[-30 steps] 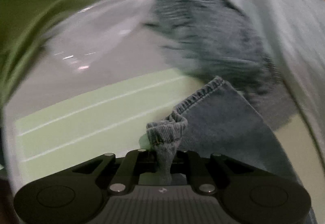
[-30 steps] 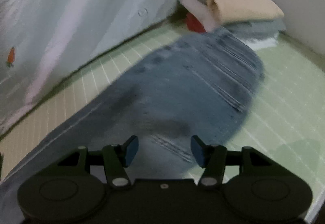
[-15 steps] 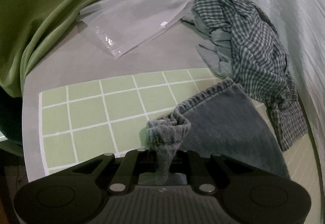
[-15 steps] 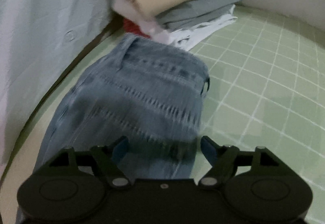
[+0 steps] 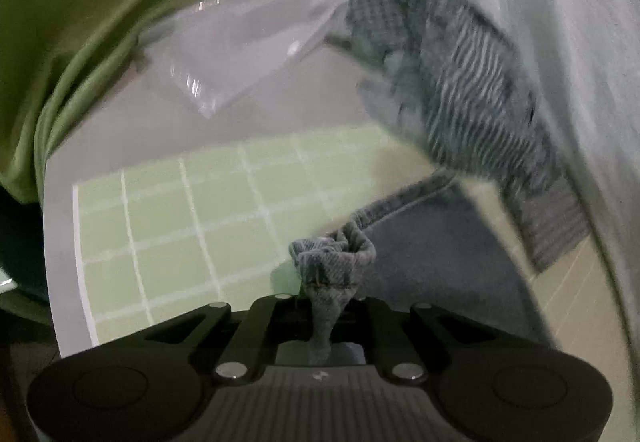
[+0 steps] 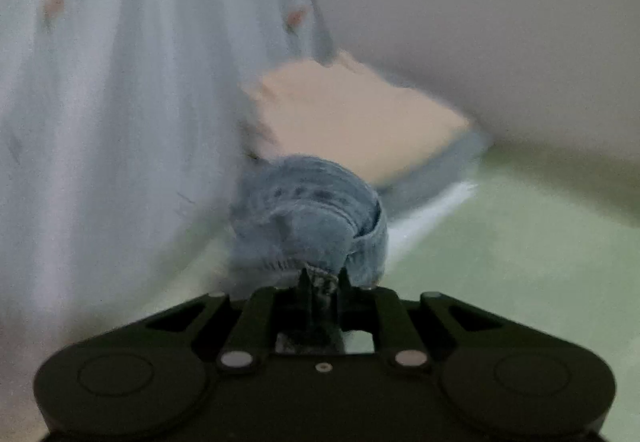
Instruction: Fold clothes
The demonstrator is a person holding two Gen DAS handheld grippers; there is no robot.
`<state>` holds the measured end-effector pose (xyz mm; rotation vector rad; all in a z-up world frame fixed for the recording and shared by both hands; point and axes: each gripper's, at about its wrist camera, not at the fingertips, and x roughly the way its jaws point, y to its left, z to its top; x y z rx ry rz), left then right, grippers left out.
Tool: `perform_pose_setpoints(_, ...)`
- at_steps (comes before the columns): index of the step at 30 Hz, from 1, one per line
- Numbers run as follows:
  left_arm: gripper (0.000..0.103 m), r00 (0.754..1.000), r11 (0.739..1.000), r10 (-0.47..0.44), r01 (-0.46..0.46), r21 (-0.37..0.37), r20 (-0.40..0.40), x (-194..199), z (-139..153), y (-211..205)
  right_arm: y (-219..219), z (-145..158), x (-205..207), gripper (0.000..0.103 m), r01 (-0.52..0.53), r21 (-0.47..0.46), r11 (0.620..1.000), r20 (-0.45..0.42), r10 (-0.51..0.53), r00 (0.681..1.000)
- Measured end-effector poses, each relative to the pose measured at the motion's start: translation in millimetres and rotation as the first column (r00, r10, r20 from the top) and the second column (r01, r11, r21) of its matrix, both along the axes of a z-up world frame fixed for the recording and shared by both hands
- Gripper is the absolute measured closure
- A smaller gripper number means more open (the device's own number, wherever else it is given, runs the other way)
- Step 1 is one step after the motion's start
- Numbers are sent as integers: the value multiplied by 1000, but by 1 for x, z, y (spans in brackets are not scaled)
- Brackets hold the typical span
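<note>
I work on blue jeans (image 5: 432, 254) lying on a green gridded mat (image 5: 180, 226). My left gripper (image 5: 326, 302) is shut on a bunched hem of the jeans, which trail away to the right. My right gripper (image 6: 322, 282) is shut on the other end of the jeans (image 6: 308, 222), a bunched denim edge lifted above the mat. Both views are blurred by motion.
A crumpled checked shirt (image 5: 452, 81) and a clear plastic bag (image 5: 240, 49) lie beyond the mat, with green fabric (image 5: 100, 21) at left. A stack of folded clothes topped by a beige piece (image 6: 352, 121) sits ahead of the right gripper. A pale curtain (image 6: 120, 101) hangs alongside.
My right gripper was open over the flat jeans; it has now shut on the denim and lifted it toward the folded stack. My left gripper keeps its grip and has shifted slightly.
</note>
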<state>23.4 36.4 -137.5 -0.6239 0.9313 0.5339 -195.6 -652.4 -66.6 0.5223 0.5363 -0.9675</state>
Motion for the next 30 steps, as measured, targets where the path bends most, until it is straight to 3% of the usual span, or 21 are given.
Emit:
perform_pose_setpoints(2, 94, 1000, 1000, 18, -18, -20, 8, -4, -4, 2, -9, -32, 4, 88, 41, 85, 996, -169, -26, 985)
perform_pose_setpoints(3, 91, 1000, 999, 19, -18, -29, 12, -5, -2, 4, -7, -36, 1, 83, 63, 98, 993, -176, -45, 983)
perform_pose_setpoints(5, 88, 1000, 999, 9, -9, -32, 10, -4, 1, 7, 2, -34, -7, 59, 95, 73, 993, -153, -83, 985)
perform_pose_setpoints(7, 86, 1000, 1000, -13, 13, -20, -2, -3, 3, 8, 9, -24, -6, 53, 124, 32, 992, -144, -118, 983)
perform_pose_setpoints(10, 73, 999, 999, -32, 32, 40, -14, -2, 10, 4, 28, -9, 8, 35, 96, -68, 993, -169, -106, 980)
perform_pose_setpoints(11, 65, 999, 997, -37, 38, 69, -6, -3, 15, 2, 35, -5, 13, 30, 84, -102, 991, -179, -102, 979)
perform_pose_setpoints(14, 38, 998, 985, -61, 56, 162, 27, 0, 33, -4, 61, 6, 34, 25, 6, -186, 983, -206, -45, 978)
perform_pose_setpoints(18, 26, 992, 970, -116, 101, 222, 56, 18, 48, -17, 96, 6, 84, 22, -173, -134, 976, -184, 148, 972)
perform_pose_setpoints(23, 21, 980, 965, -190, 174, 197, 64, 53, 42, -42, 129, -16, 152, 22, -304, 47, 952, -115, 307, 945)
perform_pose_setpoints(30, 19, 977, 971, -212, 208, 118, 27, 106, 20, -77, 148, -47, 211, 22, -304, 236, 923, -131, 340, 931)
